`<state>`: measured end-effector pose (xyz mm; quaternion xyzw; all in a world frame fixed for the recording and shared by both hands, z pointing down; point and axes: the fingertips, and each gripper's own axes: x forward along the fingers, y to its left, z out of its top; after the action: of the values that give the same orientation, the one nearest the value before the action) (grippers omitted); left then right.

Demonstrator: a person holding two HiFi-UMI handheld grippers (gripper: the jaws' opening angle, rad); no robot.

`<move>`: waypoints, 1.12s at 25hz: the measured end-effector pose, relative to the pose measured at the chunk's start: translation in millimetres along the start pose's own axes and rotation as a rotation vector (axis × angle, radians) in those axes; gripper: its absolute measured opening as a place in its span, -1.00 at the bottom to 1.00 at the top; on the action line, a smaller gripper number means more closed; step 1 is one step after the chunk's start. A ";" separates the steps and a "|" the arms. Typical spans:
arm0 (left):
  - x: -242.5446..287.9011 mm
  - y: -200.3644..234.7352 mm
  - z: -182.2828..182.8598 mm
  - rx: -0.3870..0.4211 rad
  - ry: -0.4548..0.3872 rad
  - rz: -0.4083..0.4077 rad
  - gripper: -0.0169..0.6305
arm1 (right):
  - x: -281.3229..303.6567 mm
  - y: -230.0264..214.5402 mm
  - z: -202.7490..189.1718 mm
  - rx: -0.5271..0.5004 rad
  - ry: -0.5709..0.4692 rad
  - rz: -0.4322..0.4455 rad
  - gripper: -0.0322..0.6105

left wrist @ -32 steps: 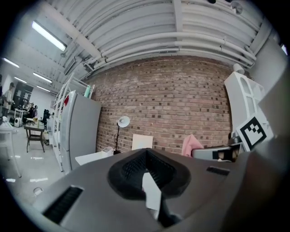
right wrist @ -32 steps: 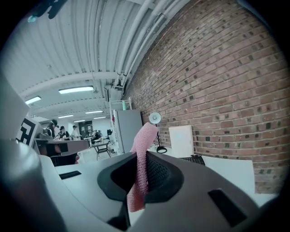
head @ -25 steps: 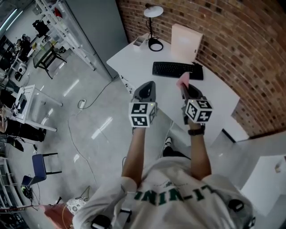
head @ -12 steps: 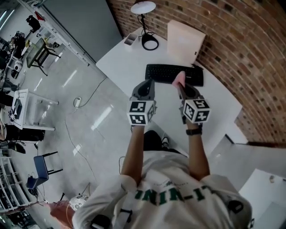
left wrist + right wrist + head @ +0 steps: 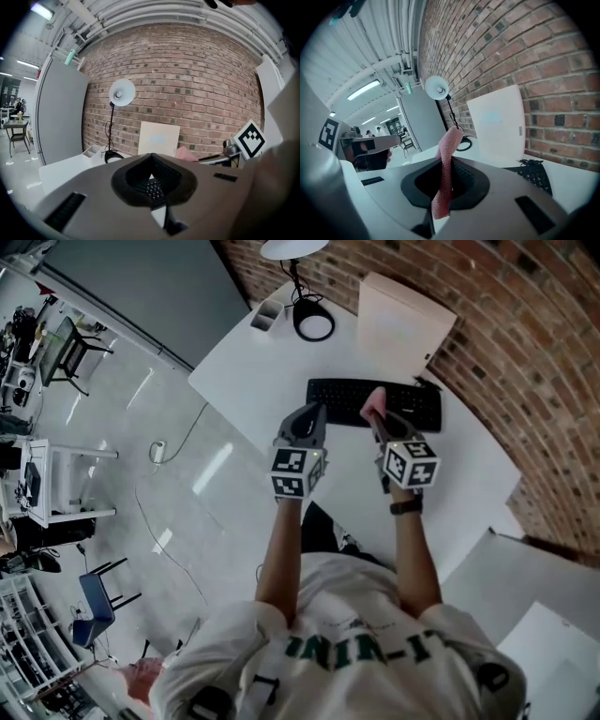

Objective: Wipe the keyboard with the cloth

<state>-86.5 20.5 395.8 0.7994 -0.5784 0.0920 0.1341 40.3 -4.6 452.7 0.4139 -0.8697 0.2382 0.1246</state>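
Observation:
A black keyboard [image 5: 412, 407] lies on the white table [image 5: 248, 381] near the brick wall; its right end shows in the right gripper view [image 5: 536, 176]. My right gripper [image 5: 379, 423] is shut on a pink cloth [image 5: 377, 403], which sticks up between its jaws [image 5: 447, 154] over the keyboard's near edge. The cloth also peeks out at the right of the left gripper view [image 5: 187, 153]. My left gripper [image 5: 313, 414] hovers just left of the right one, by the keyboard's left end. Its jaws are shut with nothing in them [image 5: 152, 187].
A white desk lamp [image 5: 294, 247] with a black ring base [image 5: 313, 322] stands at the table's far left corner beside a small white tray [image 5: 266, 313]. A pale flat box [image 5: 403, 320] leans on the brick wall behind the keyboard. The table's near edge runs just below the grippers.
Both grippers have moved forward towards the keyboard, the cloth going with the right one. The cloth now overlaps the keyboard's near edge. The head view has shifted closer to the table.

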 end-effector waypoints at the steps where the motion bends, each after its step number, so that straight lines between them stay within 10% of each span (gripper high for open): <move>1: 6.5 6.8 -2.9 0.006 0.010 -0.003 -0.97 | 13.1 -1.5 -2.4 0.002 0.016 0.001 -0.85; 28: 78.7 134.5 -80.7 -0.054 0.190 -0.001 -0.97 | 257.1 15.1 -69.1 -0.073 0.314 0.122 -0.85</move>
<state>-188.9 -64.0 510.5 0.7834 -0.5650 0.1516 0.2101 -131.2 -130.5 613.5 0.3135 -0.8711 0.2753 0.2591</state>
